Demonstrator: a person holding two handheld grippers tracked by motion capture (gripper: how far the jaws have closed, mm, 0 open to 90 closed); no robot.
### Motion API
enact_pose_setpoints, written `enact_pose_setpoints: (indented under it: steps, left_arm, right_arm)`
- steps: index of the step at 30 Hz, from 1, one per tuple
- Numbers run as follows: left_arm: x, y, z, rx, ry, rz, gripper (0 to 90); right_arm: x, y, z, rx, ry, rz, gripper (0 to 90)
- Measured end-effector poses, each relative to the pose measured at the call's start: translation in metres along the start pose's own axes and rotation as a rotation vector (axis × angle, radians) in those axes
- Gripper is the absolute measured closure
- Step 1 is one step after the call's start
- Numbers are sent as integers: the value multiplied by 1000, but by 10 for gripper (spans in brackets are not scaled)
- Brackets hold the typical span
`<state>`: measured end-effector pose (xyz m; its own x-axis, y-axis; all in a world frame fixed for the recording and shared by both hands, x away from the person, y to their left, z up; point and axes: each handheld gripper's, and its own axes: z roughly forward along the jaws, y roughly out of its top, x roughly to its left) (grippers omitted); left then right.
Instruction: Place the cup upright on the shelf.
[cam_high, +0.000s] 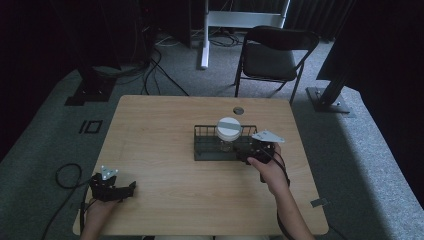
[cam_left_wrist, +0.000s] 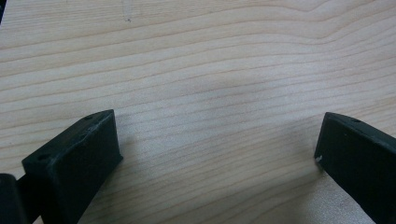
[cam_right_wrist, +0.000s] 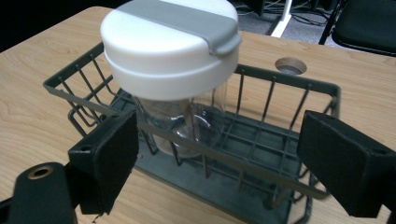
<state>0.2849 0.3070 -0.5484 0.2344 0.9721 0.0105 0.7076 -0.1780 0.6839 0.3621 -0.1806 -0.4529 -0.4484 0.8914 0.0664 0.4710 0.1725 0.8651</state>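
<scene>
High view: basket (cam_high: 200, 145) mid-table (cam_high: 150, 125), right tool (cam_high: 250, 156) at its rim.

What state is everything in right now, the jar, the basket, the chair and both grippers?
Jar: upright inside the basket, white lid on.
Wire basket: upright on the table, holding just the jar.
Left gripper: open, holding nothing, low over bare wood.
Right gripper: open, at the basket's near rim, holding nothing.
Folding chair: unfolded, nobody on it.
</scene>
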Motion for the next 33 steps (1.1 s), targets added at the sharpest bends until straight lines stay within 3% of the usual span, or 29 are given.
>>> enact_pose_setpoints:
  steps: [17, 33]
  left_arm:
    - [0, 0, 0, 0, 0, 0, 1]
    - [0, 0, 0, 0, 0, 1, 1]
  right_arm:
    - [-19, -26, -23, -3, -37, 0, 128]
    - [-27, -55, -19, 22, -36, 11, 128]
